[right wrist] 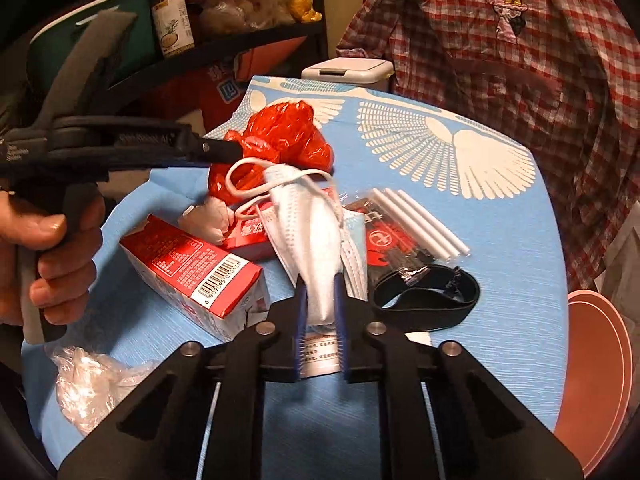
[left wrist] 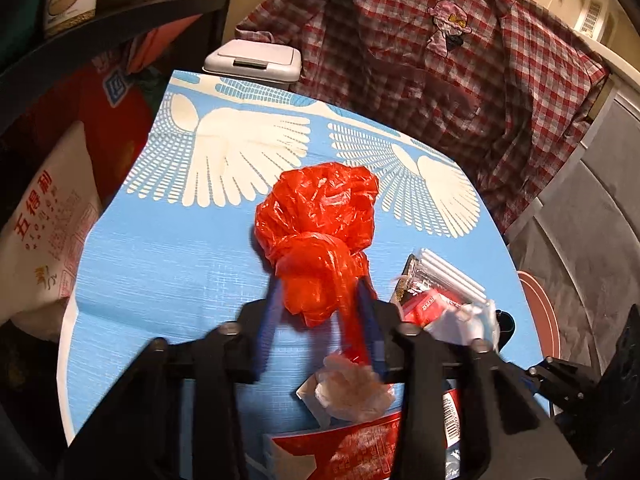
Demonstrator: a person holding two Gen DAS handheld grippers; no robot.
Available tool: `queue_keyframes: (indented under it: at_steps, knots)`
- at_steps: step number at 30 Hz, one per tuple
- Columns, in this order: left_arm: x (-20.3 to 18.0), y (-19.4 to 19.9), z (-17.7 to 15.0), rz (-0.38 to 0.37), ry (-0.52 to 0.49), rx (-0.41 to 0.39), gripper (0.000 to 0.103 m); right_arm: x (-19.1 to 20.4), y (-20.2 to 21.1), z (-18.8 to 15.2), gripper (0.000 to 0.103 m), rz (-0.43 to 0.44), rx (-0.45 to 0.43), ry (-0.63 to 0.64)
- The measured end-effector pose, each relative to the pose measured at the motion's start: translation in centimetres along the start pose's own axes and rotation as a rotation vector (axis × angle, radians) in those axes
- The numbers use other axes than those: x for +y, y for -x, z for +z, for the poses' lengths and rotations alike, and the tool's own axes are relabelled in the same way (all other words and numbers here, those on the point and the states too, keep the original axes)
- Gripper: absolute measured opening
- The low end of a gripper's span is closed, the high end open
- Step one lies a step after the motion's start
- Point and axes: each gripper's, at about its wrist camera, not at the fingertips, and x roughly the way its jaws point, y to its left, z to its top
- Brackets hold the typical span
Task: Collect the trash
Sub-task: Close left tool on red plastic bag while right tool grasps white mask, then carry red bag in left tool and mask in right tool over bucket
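left gripper (left wrist: 320,300) clamps red bag (left wrist: 320,216) | right gripper (right wrist: 320,300) clamps face mask (right wrist: 316,240)

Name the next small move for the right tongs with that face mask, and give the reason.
Probably lift the face mask straight up, clear of the pile. The right tongs are already pinched on its lower end, but its ear loop still drapes over the red plastic bag, which the left tongs are at. A short lift should free the loop before carrying it to the white lidded bin.

Two close downward wrist views, sharing the table (left wrist: 160,264).
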Motion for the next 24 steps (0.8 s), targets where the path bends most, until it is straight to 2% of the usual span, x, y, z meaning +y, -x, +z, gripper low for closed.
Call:
queue_keyframes:
  at_steps: [5,15,24]
  knots:
    - [-0.1,-0.4,-0.1,0.012,0.000,0.031,0.004,-0.5,1.3,0.2,0.009,-0.001,-0.024,-0.013]
    - [-0.3,4.1,0.8,0.030,-0.003,-0.067,0.001,-1.4,5.7,1.3,0.008,-0.016,-0.103,-0.049]
    - [-2.2,8.3,0.0,0.033,-0.009,-0.107,0.001,-2.8,10.7,0.9,0.008,-0.043,-0.169,-0.102]
